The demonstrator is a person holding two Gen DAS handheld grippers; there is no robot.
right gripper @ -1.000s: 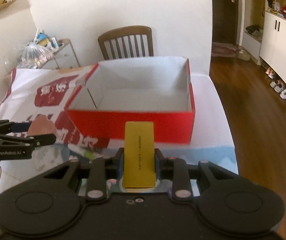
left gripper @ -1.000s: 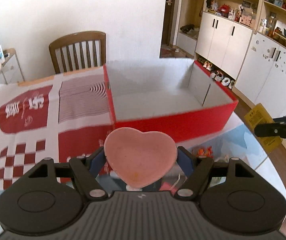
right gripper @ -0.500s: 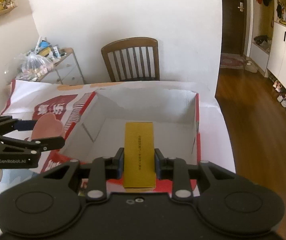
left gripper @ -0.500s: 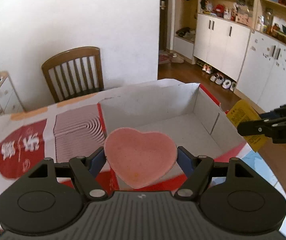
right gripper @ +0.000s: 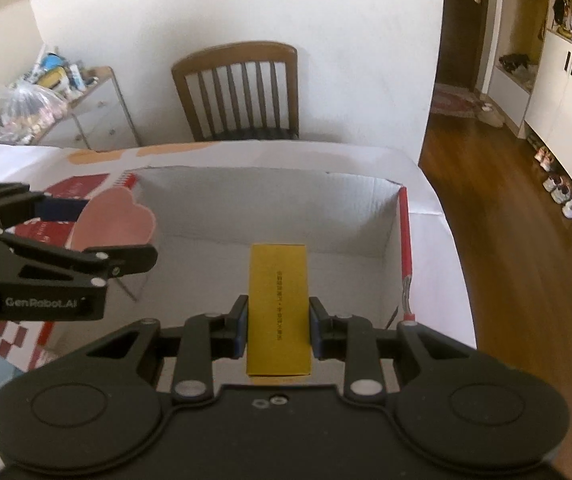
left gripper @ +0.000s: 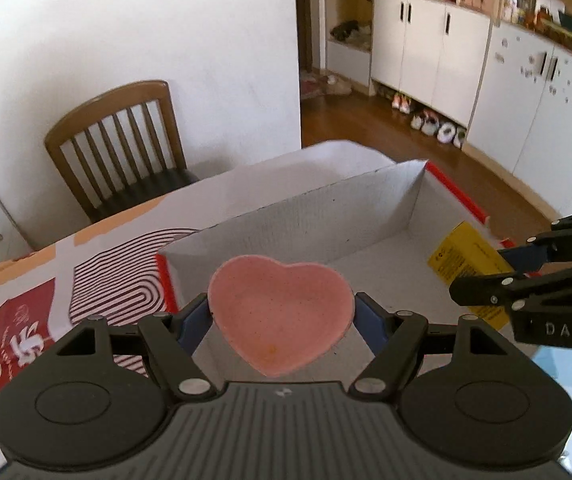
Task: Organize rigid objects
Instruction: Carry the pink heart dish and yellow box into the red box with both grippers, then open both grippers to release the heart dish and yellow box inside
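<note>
Pink and shaped like a heart, the dish [left gripper: 282, 316] sits between the blue pads [left gripper: 194, 322] of the left gripper [left gripper: 282, 320]. The pads press on its two sides, so the jaws stand fairly wide and hold it tight. The dish hangs over the near left corner of the box [left gripper: 326, 216], at 6 o'clock in the left view.

The box is open, white inside and red outside. It lies on a table with a red and white cloth [left gripper: 118, 280].

The right gripper [right gripper: 278, 320] holds a yellow carton [right gripper: 278, 304]. Its jaws are narrow and pinch the carton's long sides. The carton points to 12 o'clock and hangs over the inside of the box, near the right wall. In the left view, the right gripper and carton come in at 3 o'clock.

A brown chair [right gripper: 242, 88] stands behind the table at 12 o'clock. White cupboards [left gripper: 426, 36] are at 1 o'clock in the left view.
</note>
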